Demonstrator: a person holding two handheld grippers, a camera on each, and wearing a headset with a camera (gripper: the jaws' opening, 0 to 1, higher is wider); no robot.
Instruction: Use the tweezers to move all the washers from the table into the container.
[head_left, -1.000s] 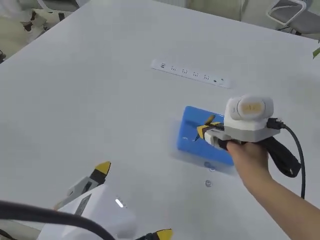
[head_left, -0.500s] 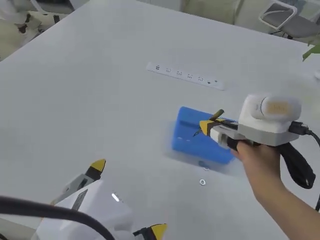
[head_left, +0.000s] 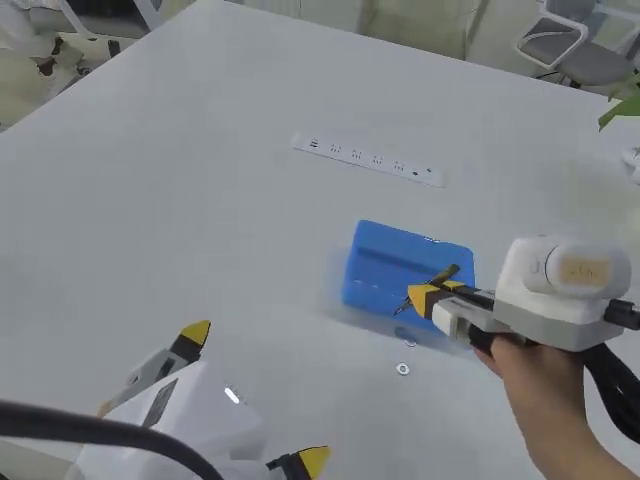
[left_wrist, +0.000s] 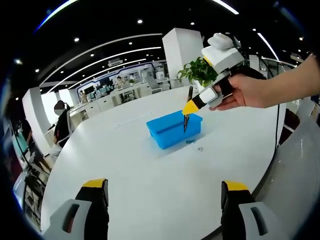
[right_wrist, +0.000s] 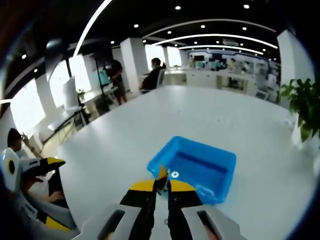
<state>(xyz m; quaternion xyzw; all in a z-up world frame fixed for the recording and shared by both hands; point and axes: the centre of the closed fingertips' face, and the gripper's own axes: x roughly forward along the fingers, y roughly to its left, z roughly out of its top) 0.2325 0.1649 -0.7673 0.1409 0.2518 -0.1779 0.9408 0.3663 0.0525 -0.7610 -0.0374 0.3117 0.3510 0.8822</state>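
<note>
The blue container (head_left: 400, 262) stands on the white table (head_left: 200, 200). My right gripper (head_left: 425, 297) is shut on dark tweezers (head_left: 430, 287), whose tip hangs over the container's near edge. Two small washers (head_left: 403, 369) lie on the table just in front of the container. In the right gripper view the gripper (right_wrist: 161, 187) pinches the tweezers (right_wrist: 161, 173), and a washer (right_wrist: 174, 174) shows right beside their tip, over the container (right_wrist: 205, 170); whether it is gripped I cannot tell. My left gripper (head_left: 255, 398) stands open, low and near. From the left gripper (left_wrist: 162, 189) the container (left_wrist: 170, 131) lies ahead.
A white power strip (head_left: 368, 159) lies beyond the container. Office chairs (head_left: 560, 45) stand past the table's far edge. A potted plant (left_wrist: 200, 72) stands at the table's far end in the left gripper view.
My right gripper has drawn back with the tweezers from above the container's middle toward its near edge. The left gripper stays where it was.
</note>
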